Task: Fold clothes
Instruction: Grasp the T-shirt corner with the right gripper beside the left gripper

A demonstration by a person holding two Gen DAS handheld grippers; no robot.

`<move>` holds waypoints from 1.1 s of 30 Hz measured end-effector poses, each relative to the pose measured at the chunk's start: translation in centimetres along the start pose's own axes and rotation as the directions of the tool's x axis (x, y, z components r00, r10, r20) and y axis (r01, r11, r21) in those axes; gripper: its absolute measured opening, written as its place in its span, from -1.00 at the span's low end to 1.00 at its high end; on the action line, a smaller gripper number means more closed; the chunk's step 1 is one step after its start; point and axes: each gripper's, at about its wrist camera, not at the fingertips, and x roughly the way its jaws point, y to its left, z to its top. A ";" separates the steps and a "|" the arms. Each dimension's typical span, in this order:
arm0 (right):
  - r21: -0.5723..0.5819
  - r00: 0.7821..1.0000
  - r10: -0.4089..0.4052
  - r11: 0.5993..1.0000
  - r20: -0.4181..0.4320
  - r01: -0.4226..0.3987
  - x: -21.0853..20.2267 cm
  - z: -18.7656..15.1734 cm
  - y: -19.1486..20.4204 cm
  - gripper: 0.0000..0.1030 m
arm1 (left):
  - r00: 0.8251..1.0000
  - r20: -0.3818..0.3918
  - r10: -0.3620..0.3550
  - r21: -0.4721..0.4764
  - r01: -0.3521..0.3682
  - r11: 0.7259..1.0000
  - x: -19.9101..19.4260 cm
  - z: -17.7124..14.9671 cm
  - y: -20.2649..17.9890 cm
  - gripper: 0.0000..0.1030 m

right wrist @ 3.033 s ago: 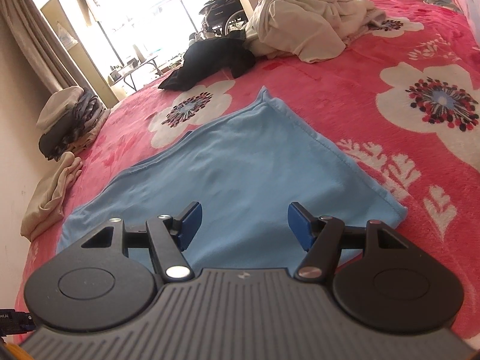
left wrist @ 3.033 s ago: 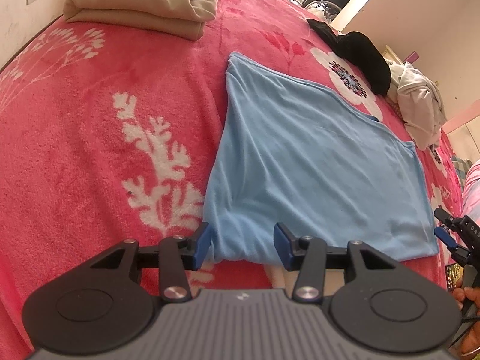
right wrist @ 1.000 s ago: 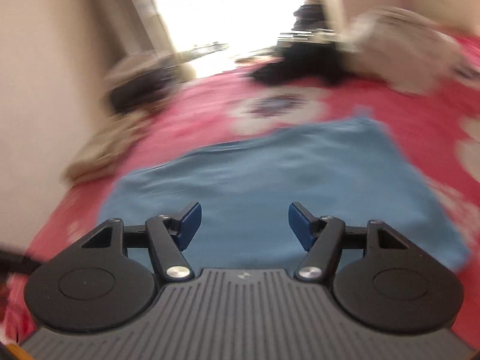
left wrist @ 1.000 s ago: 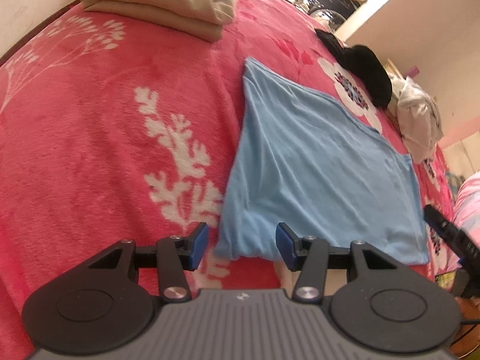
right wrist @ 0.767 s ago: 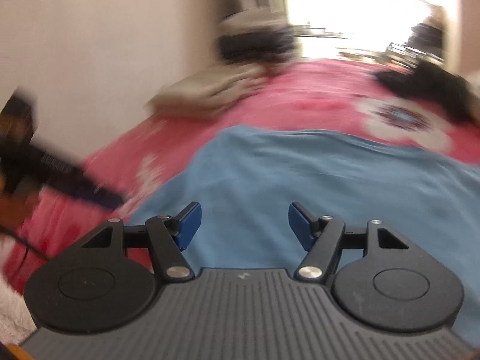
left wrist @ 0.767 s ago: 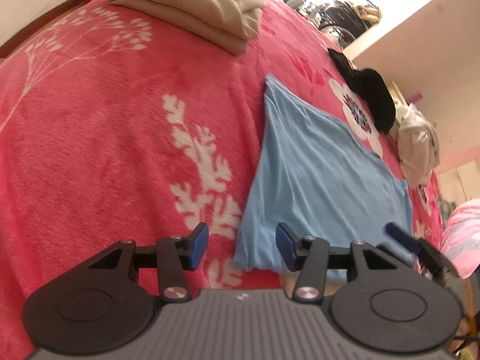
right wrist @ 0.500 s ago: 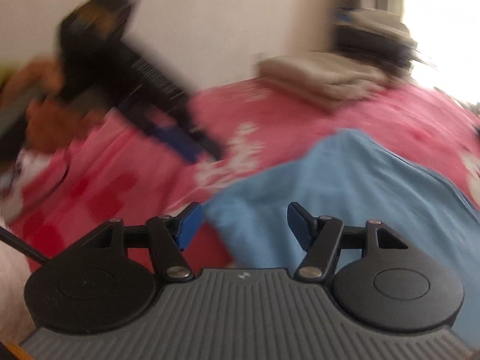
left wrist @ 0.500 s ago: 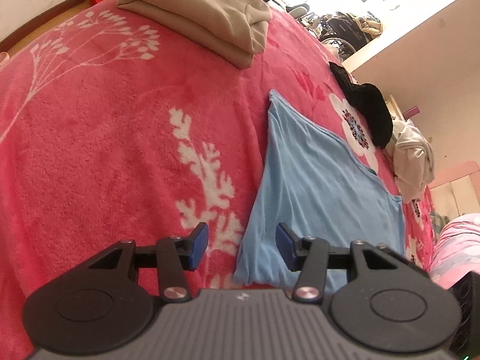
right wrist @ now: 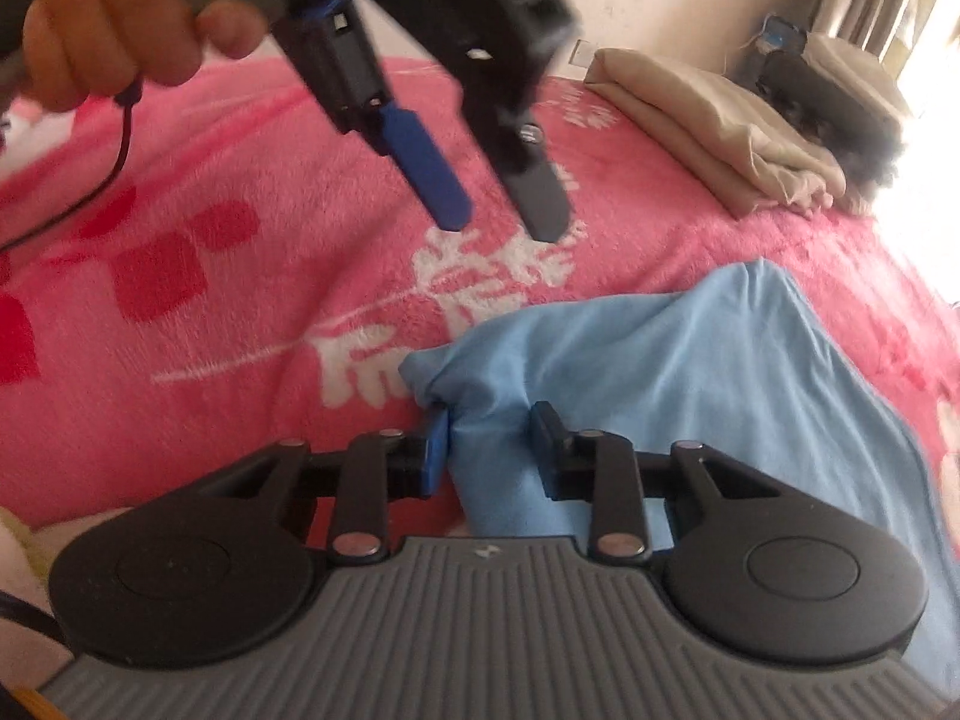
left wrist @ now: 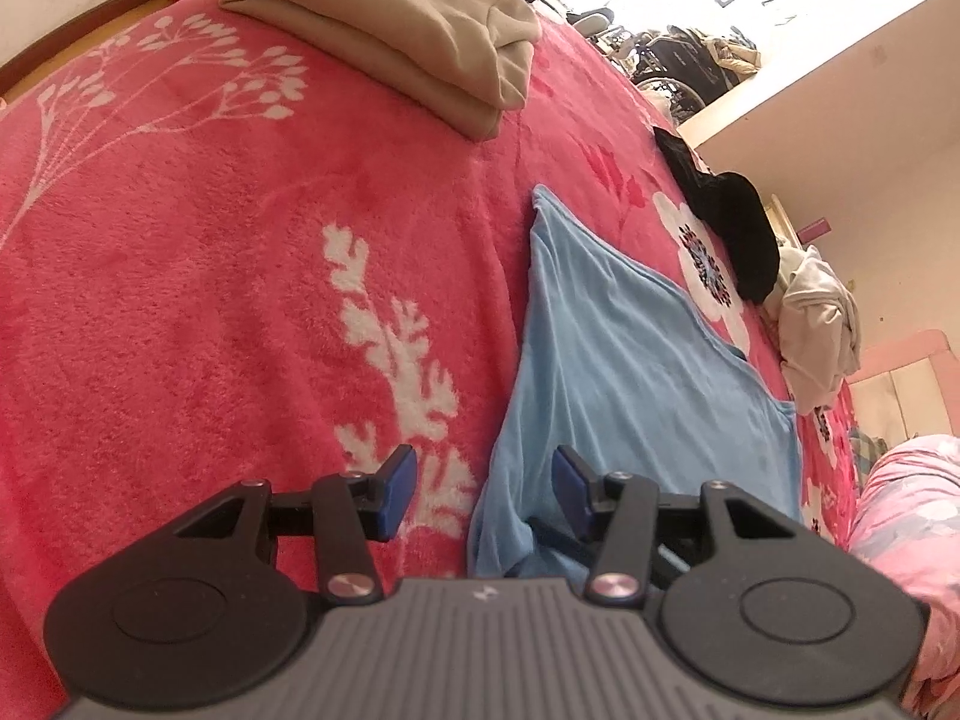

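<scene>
A light blue garment [left wrist: 630, 360] lies flat on the red flowered blanket [left wrist: 180, 300]. My right gripper [right wrist: 491, 441] is at the garment's [right wrist: 690, 372] near left corner. Its jaws are closing, and the corner is bunched up between the blue pads, which press on the cloth. My left gripper [left wrist: 483, 486] hovers open just above that same corner, with nothing between its fingers. In the right wrist view a hand holds the left gripper [right wrist: 501, 213] above the blanket, with its fingers [right wrist: 444, 192] pointing down and spread apart.
A folded beige pile [left wrist: 390, 18] sits at the far end of the bed, with dark clothes behind it. A black garment [left wrist: 732, 222] and a crumpled white one [left wrist: 816, 324] lie beyond the blue cloth. A pink flowered quilt [left wrist: 900, 510] lies at the right.
My right gripper swung across the blue garment to its near left corner and closed on it, bunching the cloth. The left gripper drifted a little to the left and stayed open.
</scene>
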 end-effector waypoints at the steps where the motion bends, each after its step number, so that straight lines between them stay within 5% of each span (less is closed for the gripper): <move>1: 0.034 1.000 -0.014 0.999 0.006 0.014 -0.2 0.0 -0.2 -0.87 | 1.000 0.001 -0.009 -0.004 0.009 1.000 0.1 0.2 0.0 -0.01; 5: 0.358 0.996 -0.004 0.933 0.086 -0.027 -2.2 -1.3 -4.2 -0.88 | 0.999 0.008 -0.053 -0.023 0.053 0.998 0.4 1.2 -0.2 -0.01; 11: 0.727 0.962 0.001 0.655 0.272 -0.206 -5.5 -5.1 -9.8 -0.88 | 0.979 -0.006 -0.204 -0.201 0.199 0.959 3.4 2.8 0.5 0.08; 14: 0.769 0.943 -0.009 0.581 0.334 -0.267 -6.6 -6.4 -9.9 -0.88 | 0.970 0.001 -0.242 -0.263 0.233 0.936 5.7 3.5 0.6 0.08; 20: 0.767 0.934 -0.003 0.572 0.358 -0.292 -7.0 -6.4 -9.6 -0.88 | 0.969 -0.028 -0.244 -0.298 0.225 0.928 9.2 5.7 0.2 0.08; 33: 0.727 0.915 0.010 0.605 0.403 -0.327 -7.4 -5.2 -9.9 -0.88 | 0.982 -0.065 -0.175 -0.159 0.163 0.974 15.0 12.0 -3.3 0.06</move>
